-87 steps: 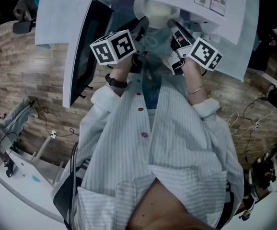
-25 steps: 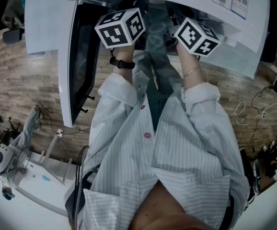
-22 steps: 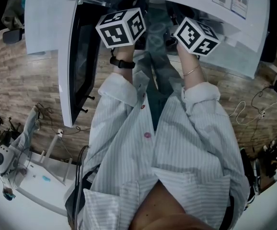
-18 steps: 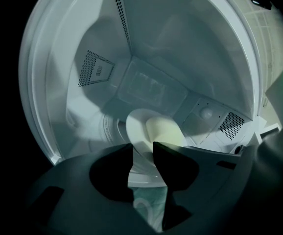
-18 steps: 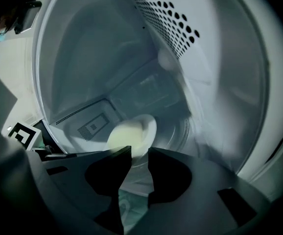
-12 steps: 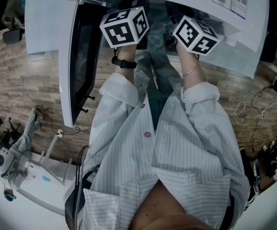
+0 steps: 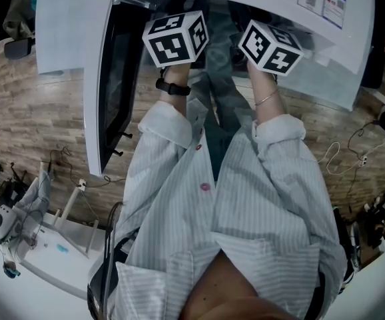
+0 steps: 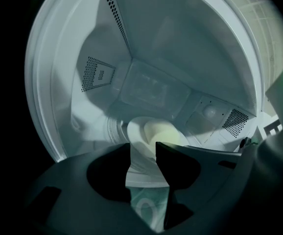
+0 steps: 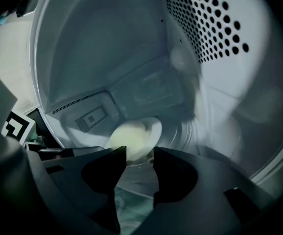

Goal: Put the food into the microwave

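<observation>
A white dish [image 8: 137, 133] of pale yellowish food [image 8: 167, 134] rests on the floor of the white microwave's cavity [image 8: 151, 82]. My left gripper [image 8: 143, 150] reaches into the cavity. Its jaws have just been opening and stand apart, with the dish's near rim in the gap and no pad pressing on it. My right gripper [image 9: 140, 154] comes at the same dish [image 9: 155, 127] from the other side. Its jaws have also just been opening and are off the rim. In the head view only the marker cubes [image 7: 176, 39] [image 7: 270, 47] show at the microwave's mouth; the jaws and dish are hidden.
The microwave door [image 7: 106, 79] stands swung open at the left of the head view. The cavity's perforated side wall [image 9: 210, 28] is close to my right gripper. A wooden floor with cables [image 7: 342, 159] and a white table [image 7: 39, 259] lie below.
Since the earliest frame both grippers have gone forward into the microwave, and the dish has passed out of the head view. Over the last second the marker cubes only rolled slightly.
</observation>
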Demonstrator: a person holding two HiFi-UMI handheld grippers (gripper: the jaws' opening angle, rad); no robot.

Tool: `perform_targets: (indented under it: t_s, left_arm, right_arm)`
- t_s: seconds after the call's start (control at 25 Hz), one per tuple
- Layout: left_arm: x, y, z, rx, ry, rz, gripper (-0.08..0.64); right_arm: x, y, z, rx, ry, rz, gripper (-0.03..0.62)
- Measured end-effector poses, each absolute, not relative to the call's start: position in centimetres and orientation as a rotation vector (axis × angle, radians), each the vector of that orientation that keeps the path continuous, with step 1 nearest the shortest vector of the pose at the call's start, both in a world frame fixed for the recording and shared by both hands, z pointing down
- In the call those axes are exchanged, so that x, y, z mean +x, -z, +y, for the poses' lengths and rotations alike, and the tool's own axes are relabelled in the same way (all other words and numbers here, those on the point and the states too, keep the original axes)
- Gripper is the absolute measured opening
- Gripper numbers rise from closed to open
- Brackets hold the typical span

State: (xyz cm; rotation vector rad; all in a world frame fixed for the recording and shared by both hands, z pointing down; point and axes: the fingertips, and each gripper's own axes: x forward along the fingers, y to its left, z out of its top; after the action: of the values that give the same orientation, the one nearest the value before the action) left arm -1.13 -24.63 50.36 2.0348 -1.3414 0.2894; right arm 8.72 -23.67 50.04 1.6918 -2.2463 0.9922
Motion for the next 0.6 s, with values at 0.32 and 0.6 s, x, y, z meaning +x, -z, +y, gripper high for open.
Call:
perform_targets:
  t_s: [0.32, 0.6]
  left_arm:
    - [-0.91, -50.09, -24.53, 2.044, -0.267, -1.321, 0.153]
    - [-0.83, -49.46, -24.22, 2.065, -0.253, -1.311, 0.153]
  right_arm:
    - [9.12, -50.2, -23.53, 1.717, -0.904, -2.198, 0.206]
    - [8.95, -49.88, -23.14, 1.72, -0.916, -2.209, 0.206]
